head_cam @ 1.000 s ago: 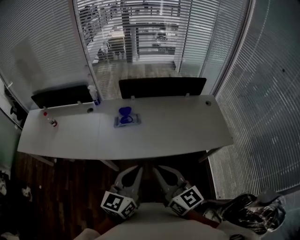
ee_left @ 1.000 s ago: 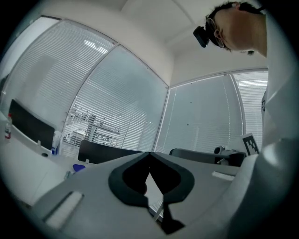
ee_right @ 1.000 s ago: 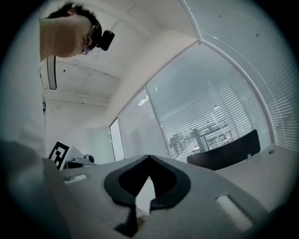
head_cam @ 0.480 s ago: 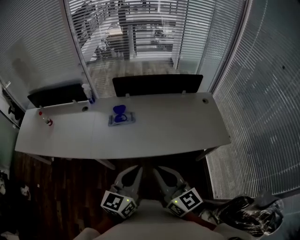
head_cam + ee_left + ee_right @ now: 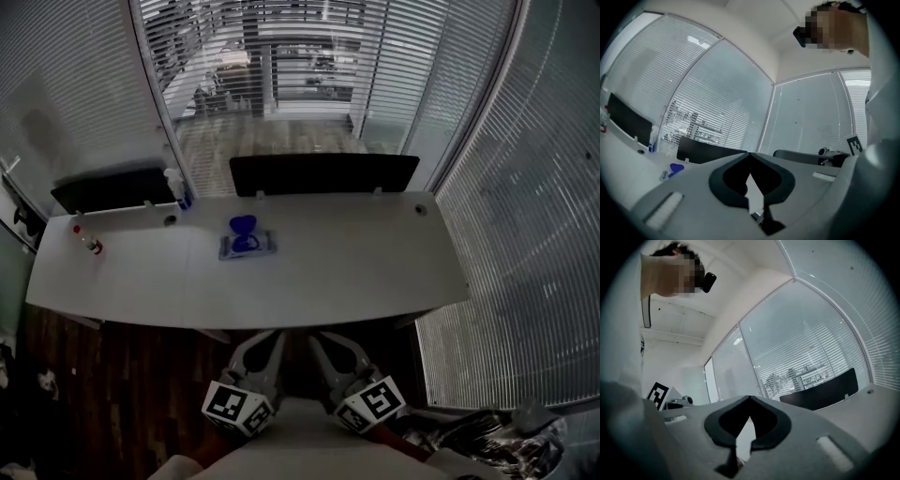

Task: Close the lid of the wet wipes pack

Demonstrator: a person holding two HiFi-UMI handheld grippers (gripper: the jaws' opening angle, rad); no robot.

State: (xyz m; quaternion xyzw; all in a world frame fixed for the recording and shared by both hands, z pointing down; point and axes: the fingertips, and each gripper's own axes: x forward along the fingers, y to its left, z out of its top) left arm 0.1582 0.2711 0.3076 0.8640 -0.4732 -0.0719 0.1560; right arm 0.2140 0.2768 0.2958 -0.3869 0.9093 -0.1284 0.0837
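While left claw and right claw closed, wipes pack seemingly lengthwise along desk, lid windowward.

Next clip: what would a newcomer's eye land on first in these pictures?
The wet wipes pack lies left of centre on the long white desk, its blue lid standing open. Low in the head view, the left tongs and right tongs hang side by side short of the desk, both shut and empty. A small red-capped bottle stands at the desk's left end.
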